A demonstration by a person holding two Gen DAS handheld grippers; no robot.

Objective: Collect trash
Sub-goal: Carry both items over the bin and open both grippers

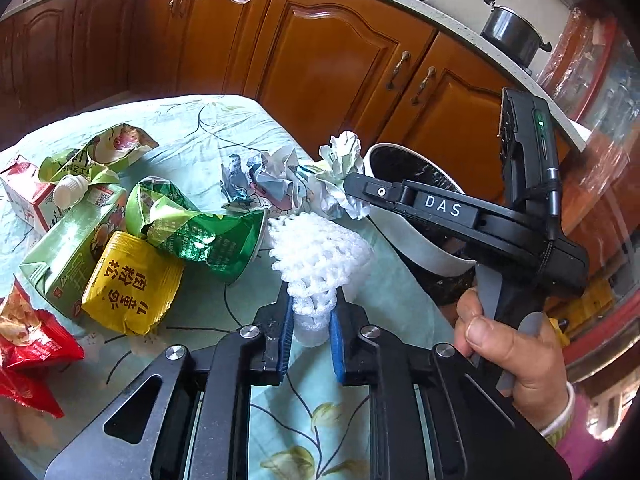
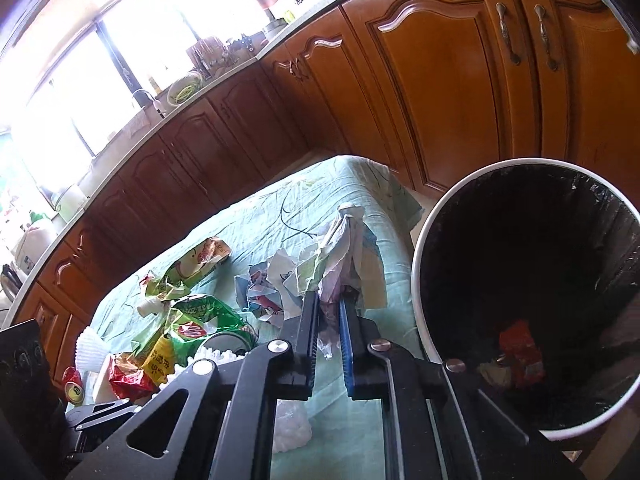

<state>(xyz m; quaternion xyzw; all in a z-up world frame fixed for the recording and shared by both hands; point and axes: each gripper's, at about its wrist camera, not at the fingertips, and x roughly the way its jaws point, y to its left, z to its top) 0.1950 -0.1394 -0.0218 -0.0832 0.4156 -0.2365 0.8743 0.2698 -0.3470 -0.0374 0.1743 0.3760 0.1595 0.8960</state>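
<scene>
Cabinets [image 1: 328, 60]: brown wooden doors with metal handles, running behind everything under a pale worktop that carries a dark pot [image 1: 510, 34].
Counter [image 1: 224, 128]: covered with a pale green cloth printed with leaves; the trash is spread over it.
Trash bin [image 2: 420, 264]: white, lined with a black bag, standing just beside the counter's right edge; a red wrapper lies at its bottom.
Green carton [image 1: 68, 252]: lying on its side at the left of the counter, touching a yellow packet [image 1: 128, 284] and a crumpled green wrapper [image 1: 208, 236].
Red packets [image 1: 28, 344]: at the near left edge of the counter.
Crumpled paper [image 1: 344, 172]: raised off the cloth near the bin's rim, beside more paper wads lying on the counter.
White foam net [image 1: 316, 256]: resting on the cloth in the middle of the counter, its narrow end toward the camera.
Left hand-held gripper [image 1: 312, 320]: clenched on the narrow end of the white foam net, blue pads pressing it from both sides.
Right hand-held gripper [image 2: 330, 300]: clenched on the crumpled paper, held by a hand [image 1: 508, 348] with a bracelet at the wrist.
</scene>
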